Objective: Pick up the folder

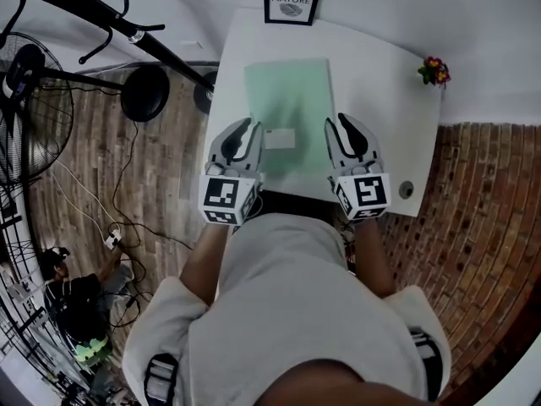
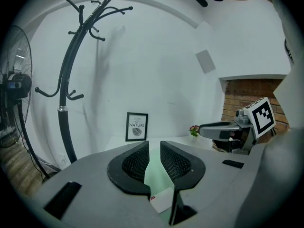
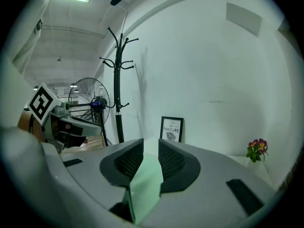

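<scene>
A pale green folder (image 1: 287, 100) lies flat on the white table (image 1: 380, 100), with a white label (image 1: 279, 138) near its front left corner. My left gripper (image 1: 251, 129) hovers over that front left corner, by the label. My right gripper (image 1: 341, 121) hovers over the front right corner. In the left gripper view the jaws (image 2: 154, 146) stand a narrow gap apart, and the folder (image 2: 154, 175) and label (image 2: 161, 201) show through it. The right gripper view is alike: jaws (image 3: 151, 144) slightly apart, the folder (image 3: 145, 179) below them, nothing pinched.
A framed print (image 1: 292, 0) leans on the wall at the table's far edge. A small flower pot (image 1: 435, 70) stands at the right corner. Left of the table are a black coat stand (image 1: 110, 19), a fan (image 1: 25, 100), floor cables and a crouching person (image 1: 76, 303).
</scene>
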Motion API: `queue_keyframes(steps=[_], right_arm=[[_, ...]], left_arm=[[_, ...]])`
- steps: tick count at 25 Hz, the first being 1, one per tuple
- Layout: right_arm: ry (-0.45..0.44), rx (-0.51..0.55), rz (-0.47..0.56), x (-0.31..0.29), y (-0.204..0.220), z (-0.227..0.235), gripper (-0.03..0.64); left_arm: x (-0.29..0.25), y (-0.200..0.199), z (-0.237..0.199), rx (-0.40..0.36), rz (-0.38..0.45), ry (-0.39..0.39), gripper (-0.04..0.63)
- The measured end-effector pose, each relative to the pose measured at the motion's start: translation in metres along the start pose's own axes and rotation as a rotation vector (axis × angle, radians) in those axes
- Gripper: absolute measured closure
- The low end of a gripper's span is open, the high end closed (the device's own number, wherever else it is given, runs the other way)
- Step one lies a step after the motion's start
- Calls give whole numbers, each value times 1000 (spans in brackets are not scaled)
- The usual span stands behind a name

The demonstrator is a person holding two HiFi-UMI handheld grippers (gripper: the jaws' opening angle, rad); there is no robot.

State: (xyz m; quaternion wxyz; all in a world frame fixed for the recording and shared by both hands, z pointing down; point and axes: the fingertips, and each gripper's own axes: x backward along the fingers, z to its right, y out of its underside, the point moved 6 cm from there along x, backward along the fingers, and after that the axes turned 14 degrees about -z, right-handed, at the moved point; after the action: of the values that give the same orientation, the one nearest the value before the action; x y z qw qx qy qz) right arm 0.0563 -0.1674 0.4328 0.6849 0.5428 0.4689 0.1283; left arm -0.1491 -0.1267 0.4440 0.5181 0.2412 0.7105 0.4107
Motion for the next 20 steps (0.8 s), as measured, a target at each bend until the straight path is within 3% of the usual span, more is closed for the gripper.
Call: queue_keyframes(steps=[20], right_arm=[[-81,-56,-190,-65,53,40,512]], left_arm=[[-75,37,-18,124,-179,-26,528]])
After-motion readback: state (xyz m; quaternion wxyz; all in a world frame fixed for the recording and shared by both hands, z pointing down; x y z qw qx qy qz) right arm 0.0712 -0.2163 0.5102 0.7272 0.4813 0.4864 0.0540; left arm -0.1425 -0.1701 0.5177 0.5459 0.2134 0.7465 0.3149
